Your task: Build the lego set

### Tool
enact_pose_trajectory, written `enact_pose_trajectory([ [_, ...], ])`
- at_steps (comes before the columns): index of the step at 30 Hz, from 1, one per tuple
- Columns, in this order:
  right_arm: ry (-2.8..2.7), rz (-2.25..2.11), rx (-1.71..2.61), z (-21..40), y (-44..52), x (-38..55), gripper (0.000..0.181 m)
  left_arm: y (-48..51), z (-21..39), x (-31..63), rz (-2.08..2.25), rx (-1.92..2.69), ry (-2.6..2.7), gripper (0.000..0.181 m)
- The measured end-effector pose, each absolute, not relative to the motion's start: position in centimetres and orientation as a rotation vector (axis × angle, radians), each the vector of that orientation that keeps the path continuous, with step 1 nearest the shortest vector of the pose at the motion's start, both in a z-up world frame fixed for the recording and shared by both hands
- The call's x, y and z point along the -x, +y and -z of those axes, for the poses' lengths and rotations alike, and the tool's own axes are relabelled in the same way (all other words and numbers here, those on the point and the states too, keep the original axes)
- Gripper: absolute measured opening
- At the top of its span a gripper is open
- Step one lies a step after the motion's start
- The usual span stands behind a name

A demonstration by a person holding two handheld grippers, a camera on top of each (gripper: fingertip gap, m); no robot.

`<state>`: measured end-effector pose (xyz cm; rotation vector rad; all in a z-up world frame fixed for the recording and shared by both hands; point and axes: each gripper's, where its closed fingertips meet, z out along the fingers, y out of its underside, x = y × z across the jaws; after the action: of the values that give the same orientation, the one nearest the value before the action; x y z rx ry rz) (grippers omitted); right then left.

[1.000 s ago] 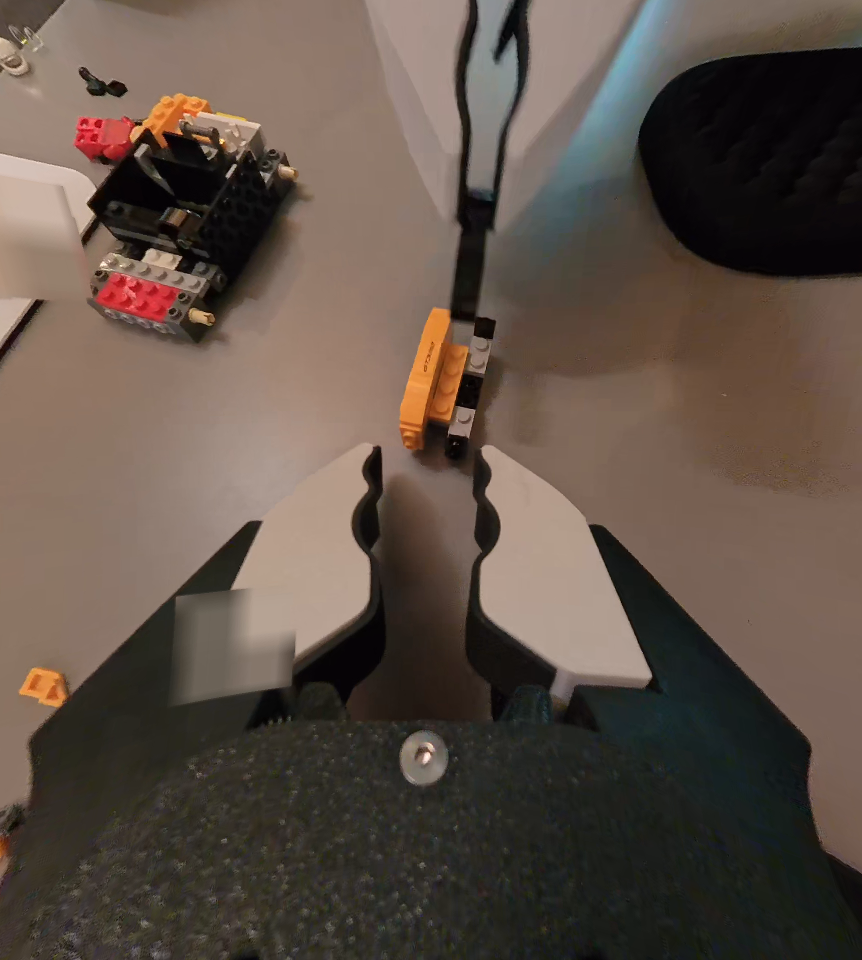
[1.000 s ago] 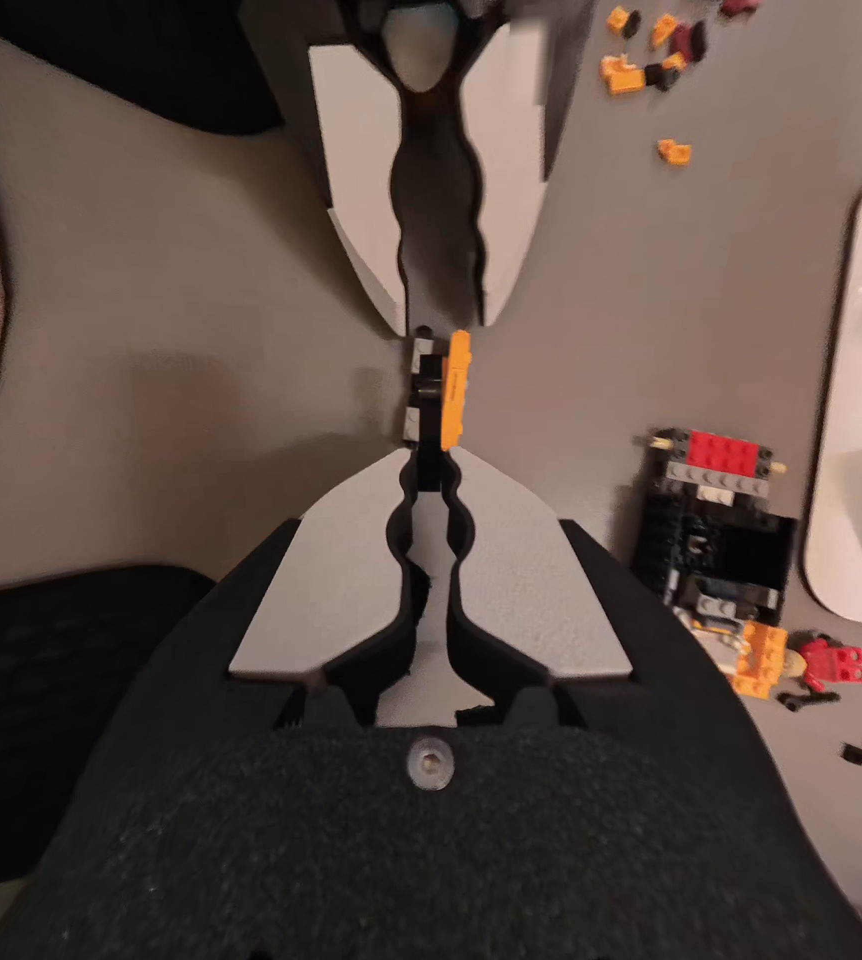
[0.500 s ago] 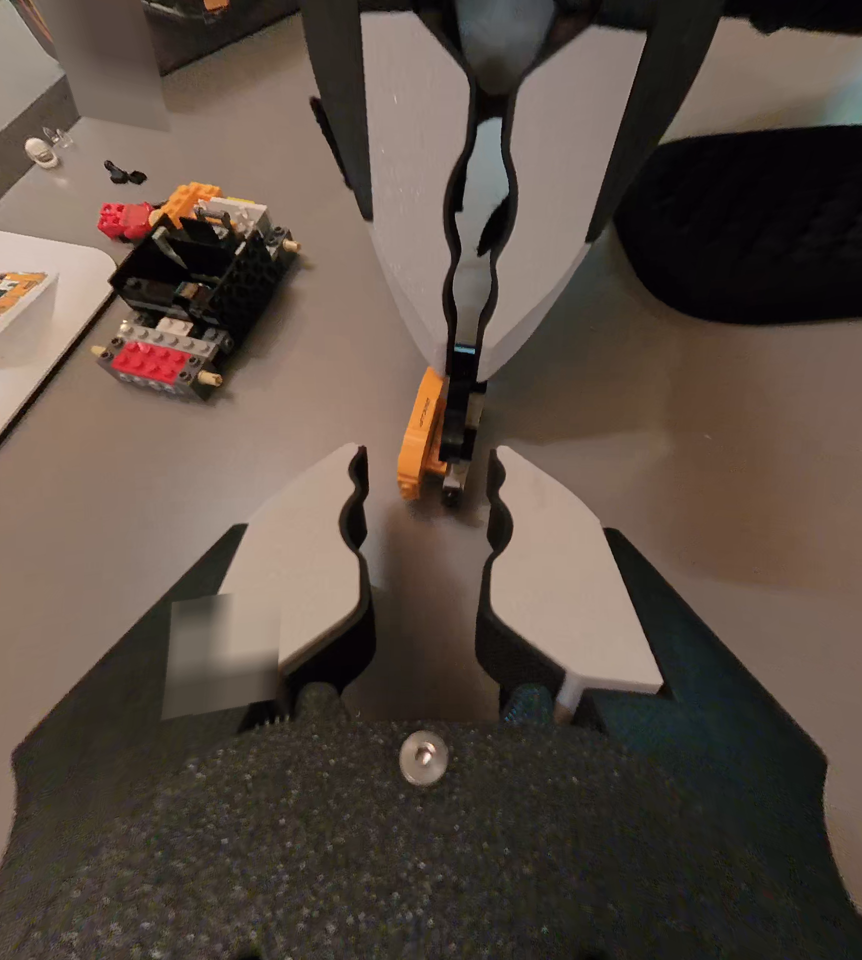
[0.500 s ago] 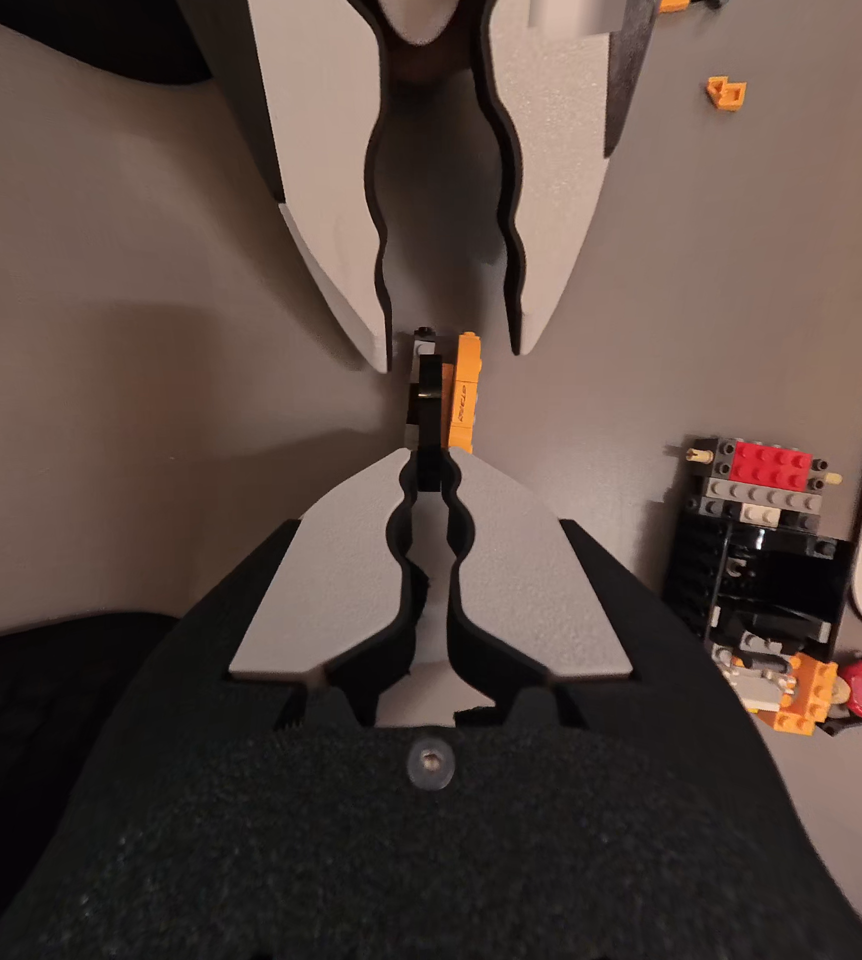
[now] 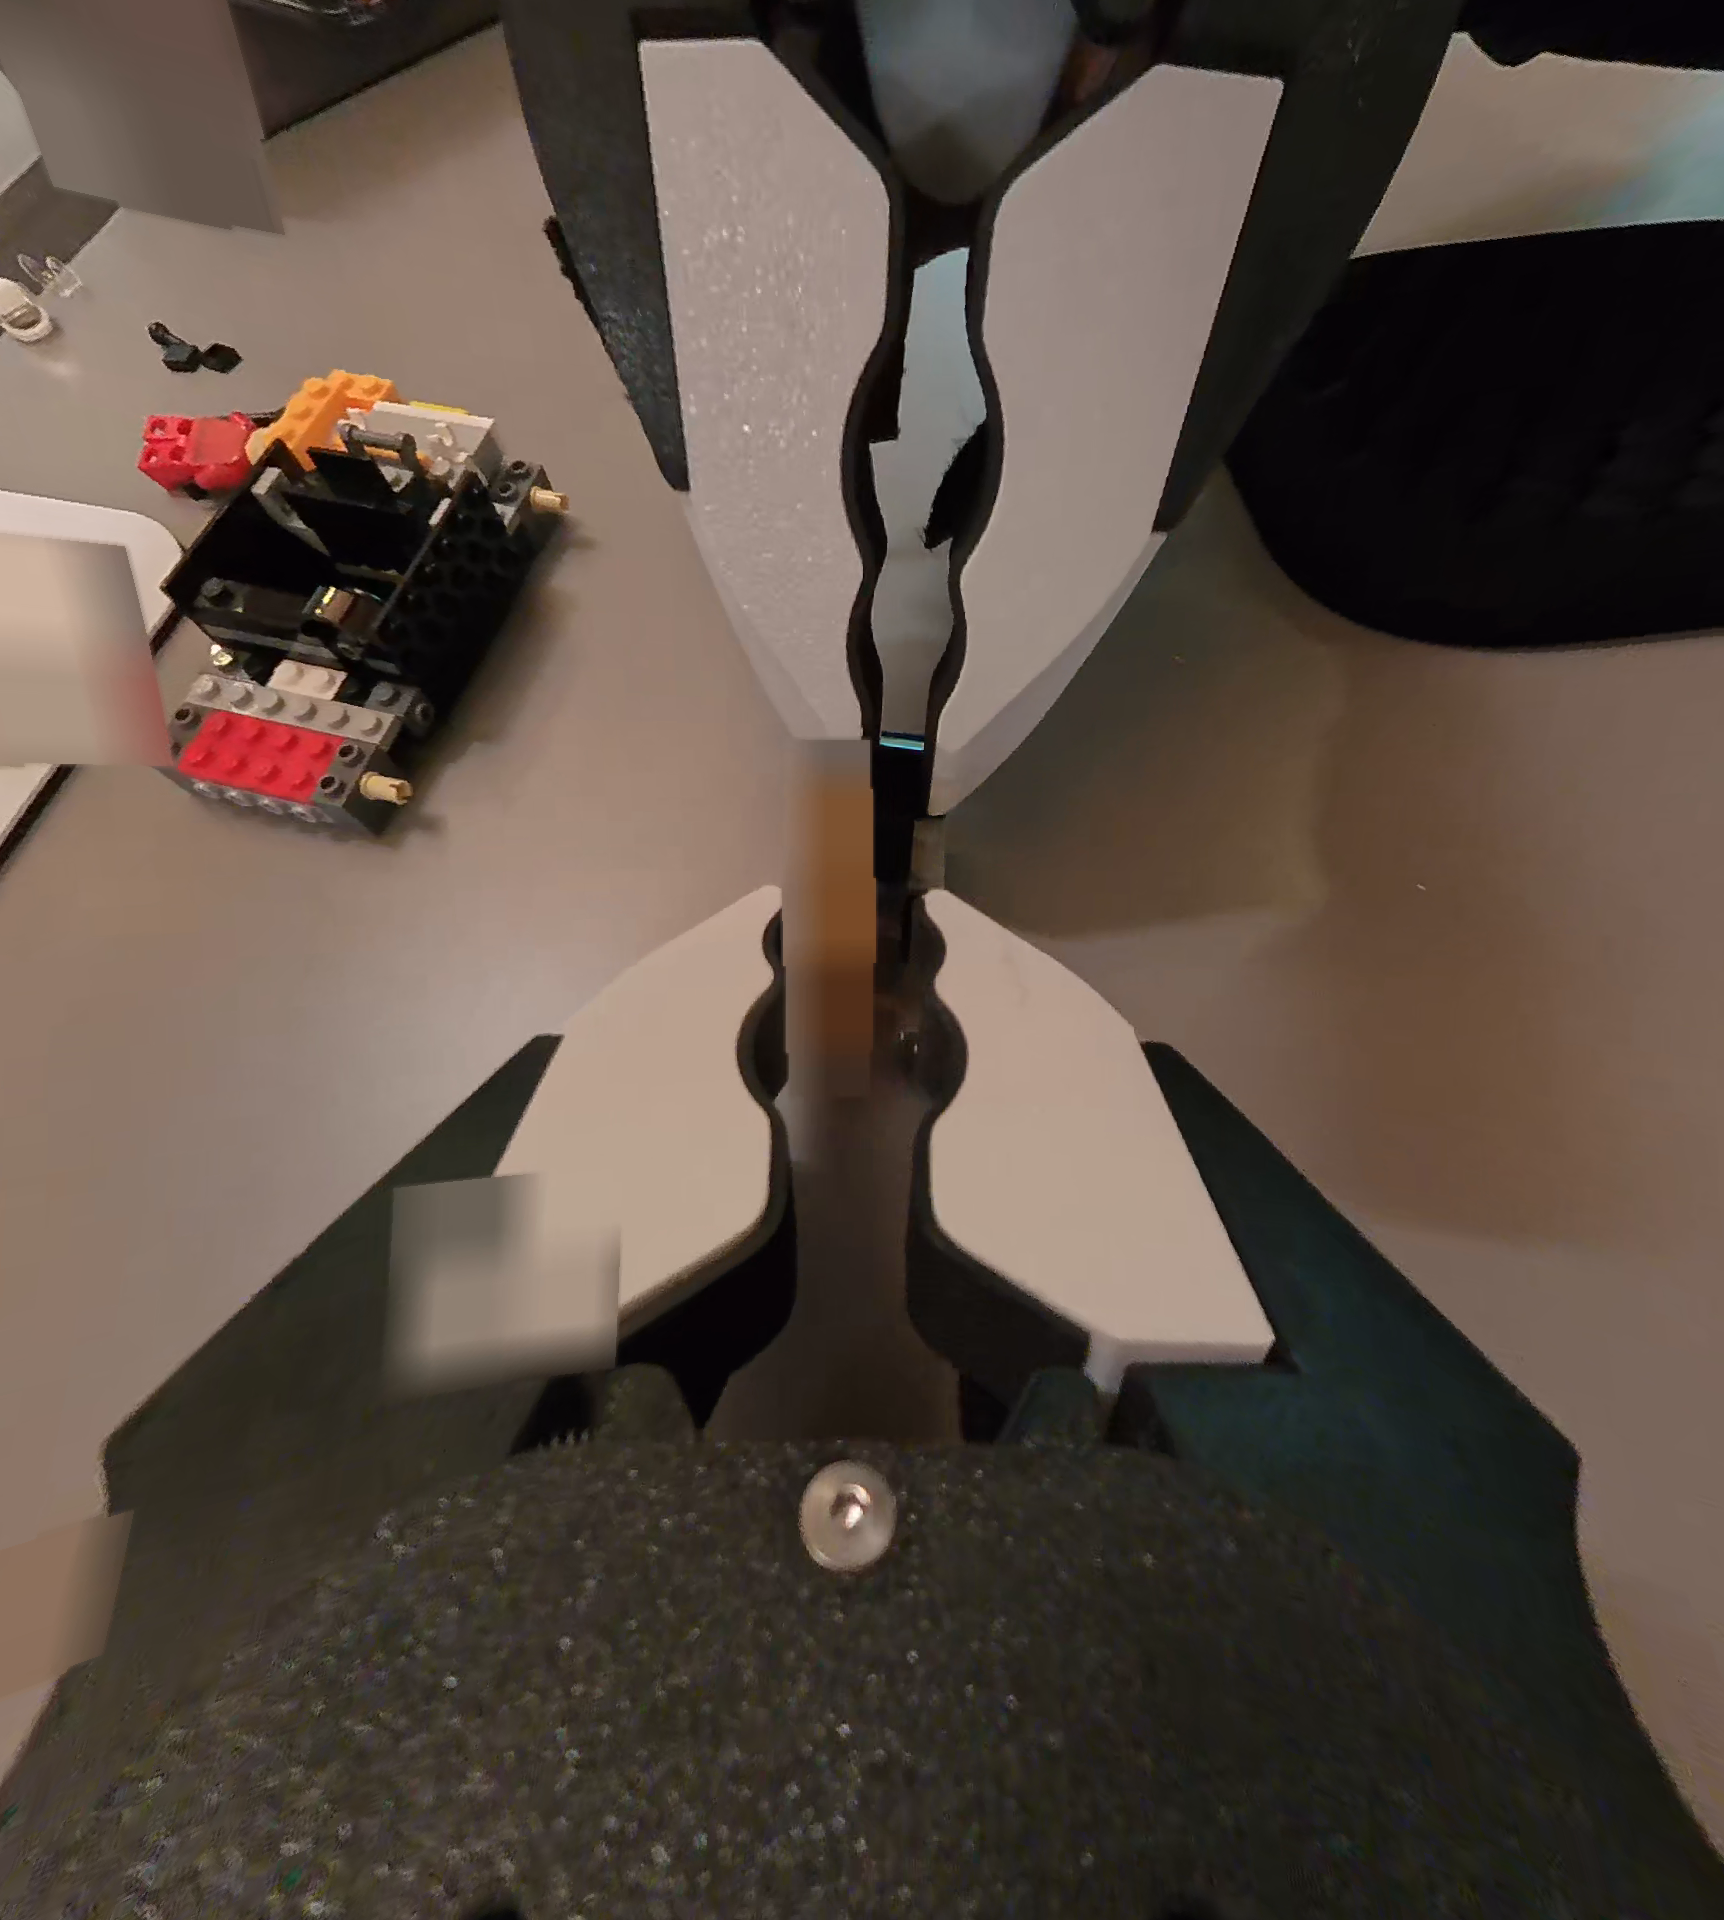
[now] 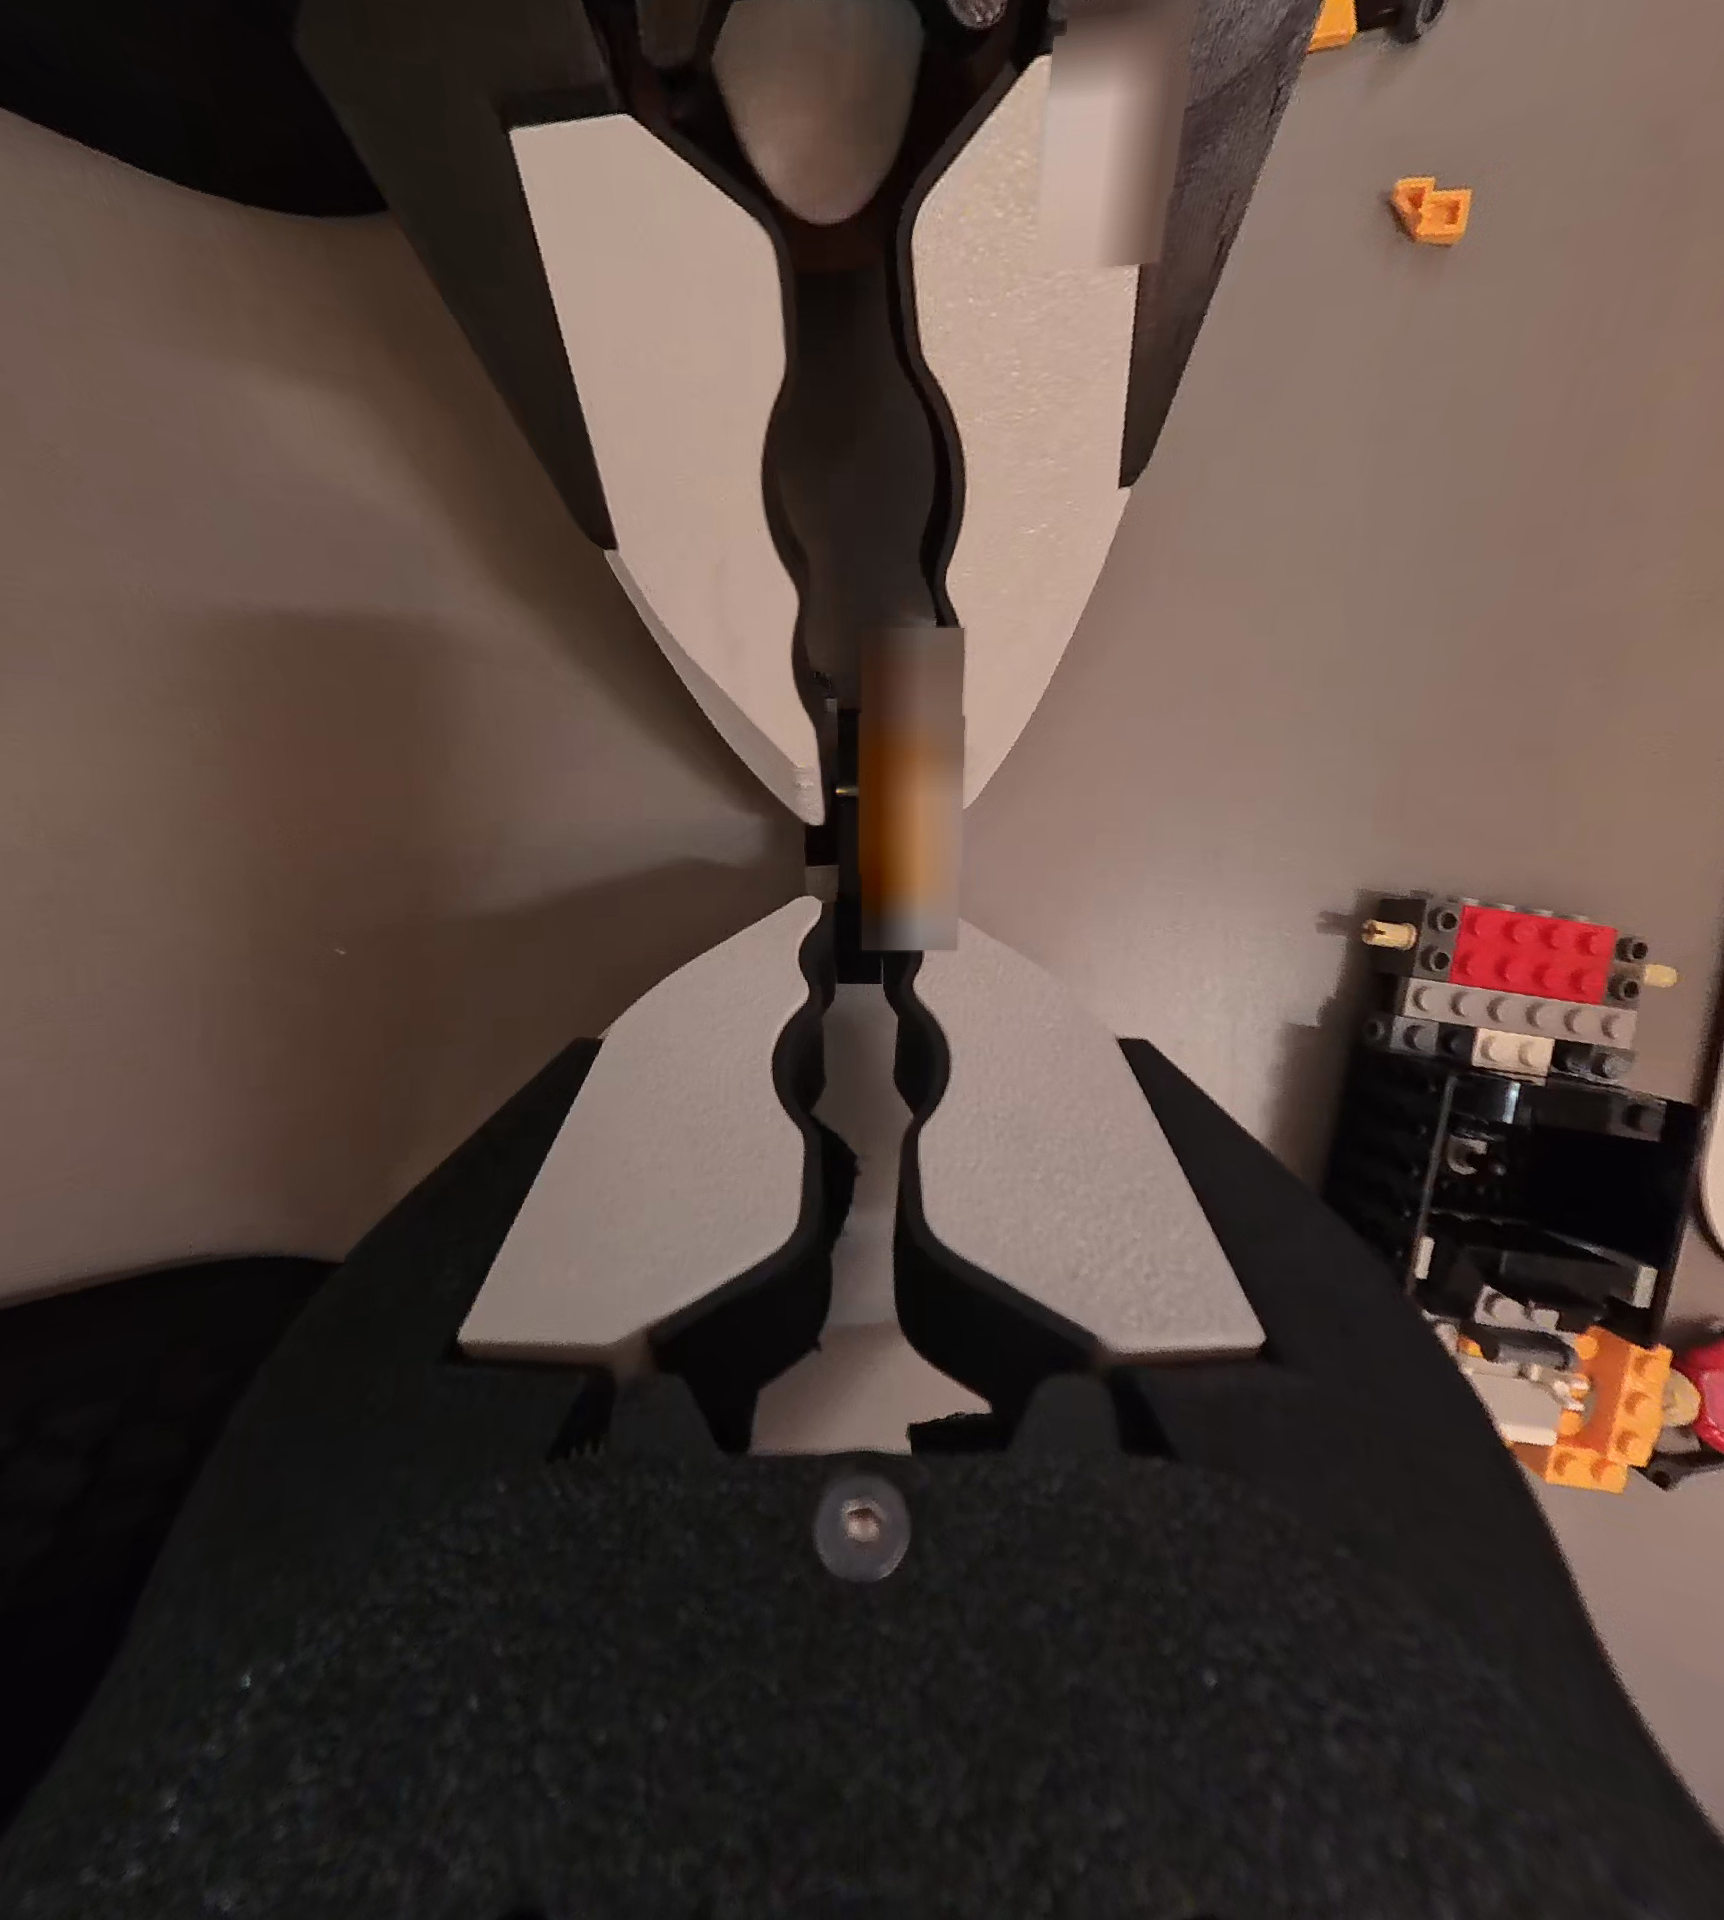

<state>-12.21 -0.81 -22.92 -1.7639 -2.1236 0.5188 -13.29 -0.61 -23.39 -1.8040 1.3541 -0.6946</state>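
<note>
Grey desk (image 5: 1460,1039) everywhere, with a black mesh chair seat (image 5: 1564,447) at its edge. Both claws meet nose to nose over the small orange-and-black lego piece (image 5: 894,821), which sits mid-desk. Right claw (image 6: 853,935) is clamped on the piece's black end. Left claw (image 5: 847,914) has its jaws around the other end, close on both sides, but I can't tell if it's actually gripping. Beside that piece sits the bigger black lego build (image 6: 1523,1143) with a red brick on top, plus a loose orange bit (image 6: 1429,208) farther off.
</note>
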Motion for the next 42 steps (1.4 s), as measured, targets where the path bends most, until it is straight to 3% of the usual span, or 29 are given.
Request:
enact_pose_trajectory([
  [7, -2.097, -0.545, 1.737, 22.2, -0.6, 11.7, 0.008, -0.8, 24.2, 14.2, 0.596, 1.796, 1.419, 0.027],
  [13, -1.987, -0.575, 1.820, 22.0, -0.1, 7.5, 0.008, -1.1, 24.2, 15.9, 0.538, 1.792, 1.492, 0.027],
  [17, -1.885, -0.580, 1.907, 24.0, 0.4, 6.1, 0.008, -4.1, 24.1, 15.6, 0.724, 1.753, 1.594, 0.019],
  [25, -1.972, -0.573, 1.834, 25.4, 0.3, 8.7, 0.008, -7.3, 23.8, 11.8, 0.803, 1.732, 1.666, 0.039],
  [30, -2.016, -0.585, 1.775, 25.6, 0.1, 9.9, 0.008, -4.8, 19.5, 13.0, 1.019, 1.712, 1.371, 0.039],
  [34, -1.984, -0.615, 1.742, 25.2, 0.3, 9.8, 0.019, -0.8, 20.1, 14.6, 0.914, 1.810, 1.161, 0.033],
  [39, -1.792, -0.741, 1.682, 21.8, 2.2, 9.2, 0.020, 3.8, 20.5, 15.7, 0.798, 1.934, 0.909, 0.031],
  [42, -1.623, -0.735, 1.664, 20.6, 4.6, 8.3, 0.019, 8.2, 19.5, 15.4, 0.950, 2.018, 0.608, 0.037],
])
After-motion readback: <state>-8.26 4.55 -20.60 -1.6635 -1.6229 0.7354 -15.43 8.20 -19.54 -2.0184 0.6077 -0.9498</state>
